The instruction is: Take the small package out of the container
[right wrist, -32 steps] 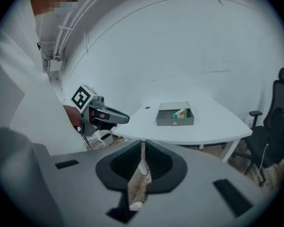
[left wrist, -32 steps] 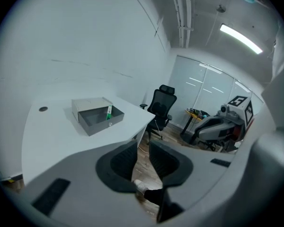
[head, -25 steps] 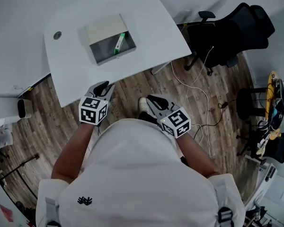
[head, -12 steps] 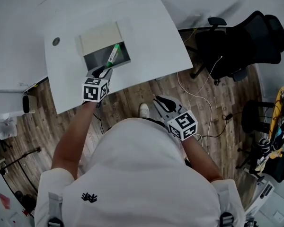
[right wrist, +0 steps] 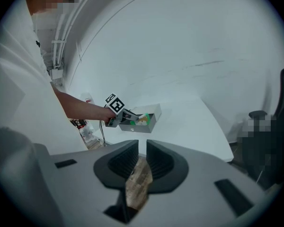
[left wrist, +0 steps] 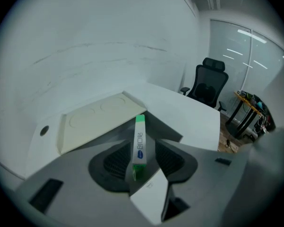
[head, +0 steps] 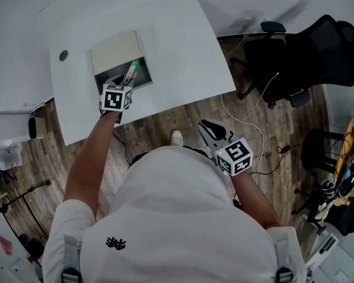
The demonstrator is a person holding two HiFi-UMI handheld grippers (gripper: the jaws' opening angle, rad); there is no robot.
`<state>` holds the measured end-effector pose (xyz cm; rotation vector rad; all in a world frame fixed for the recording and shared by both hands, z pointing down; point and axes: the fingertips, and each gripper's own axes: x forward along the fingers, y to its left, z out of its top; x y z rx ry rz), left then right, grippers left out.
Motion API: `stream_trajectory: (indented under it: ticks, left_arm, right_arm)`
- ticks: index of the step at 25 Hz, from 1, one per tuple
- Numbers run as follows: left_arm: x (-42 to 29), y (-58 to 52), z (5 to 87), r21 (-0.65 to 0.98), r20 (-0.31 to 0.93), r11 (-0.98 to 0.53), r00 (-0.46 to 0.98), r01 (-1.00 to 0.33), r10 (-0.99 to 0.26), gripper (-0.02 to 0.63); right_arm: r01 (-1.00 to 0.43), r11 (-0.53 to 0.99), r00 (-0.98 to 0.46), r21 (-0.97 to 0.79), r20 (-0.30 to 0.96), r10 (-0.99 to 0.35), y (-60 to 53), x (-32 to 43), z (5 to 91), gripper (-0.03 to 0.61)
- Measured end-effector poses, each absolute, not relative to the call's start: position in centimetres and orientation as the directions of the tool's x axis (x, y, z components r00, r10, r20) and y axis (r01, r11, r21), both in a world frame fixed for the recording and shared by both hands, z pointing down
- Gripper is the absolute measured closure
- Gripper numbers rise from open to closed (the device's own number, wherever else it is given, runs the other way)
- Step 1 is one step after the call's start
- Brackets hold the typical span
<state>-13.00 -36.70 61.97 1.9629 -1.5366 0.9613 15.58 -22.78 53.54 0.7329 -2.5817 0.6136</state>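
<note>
The small package point(head: 131, 71), a slim white carton with green ends, leans tilted inside the open container point(head: 113, 55) on the white table point(head: 183, 52). The left gripper point(left wrist: 142, 150) is right over it. Its jaws have just been opening wide, and the carton stands between them untouched. To me it looks light, thin card that a hard squeeze would crush, and glossy enough to slip. Gripping its flat faces near the middle seems safest. The right gripper point(right wrist: 142, 151) hangs well back over the floor, jaws narrowly apart and empty.

Green-white small package point(left wrist: 139, 145) tilted on end inside open beige container point(head: 113, 50).
</note>
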Motion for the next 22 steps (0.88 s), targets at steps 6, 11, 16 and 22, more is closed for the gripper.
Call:
stream_trajectory:
  ticks: [6, 11, 16, 22]
  left_arm:
    - [-13.6, -38.0, 63.7, -0.067, 0.792, -0.251, 0.102, -0.966, -0.602, 0.440]
    - [-13.7, -38.2, 64.5, -0.073, 0.808, -0.255, 0.093, -0.964, -0.581, 0.488]
    - [-13.9, -38.0, 64.4, -0.078, 0.815, -0.259, 0.088, -0.963, -0.573, 0.512]
    - [-13.4, -38.1, 63.5, -0.069, 0.802, -0.277, 0.112, -0.958, -0.586, 0.515]
  right_arm:
    - [-0.561, 0.766, -0.792, -0.313, 0.471, -0.388, -24.0, 16.7, 54.0, 0.529]
    - [-0.559, 0.764, -0.795, -0.322, 0.471, -0.383, -24.5, 16.8, 54.2, 0.529]
    - [-0.558, 0.762, -0.796, -0.329, 0.473, -0.378, -24.7, 16.7, 54.4, 0.529]
    - [-0.548, 0.768, -0.802, -0.332, 0.469, -0.370, -25.1, 16.2, 54.3, 0.529]
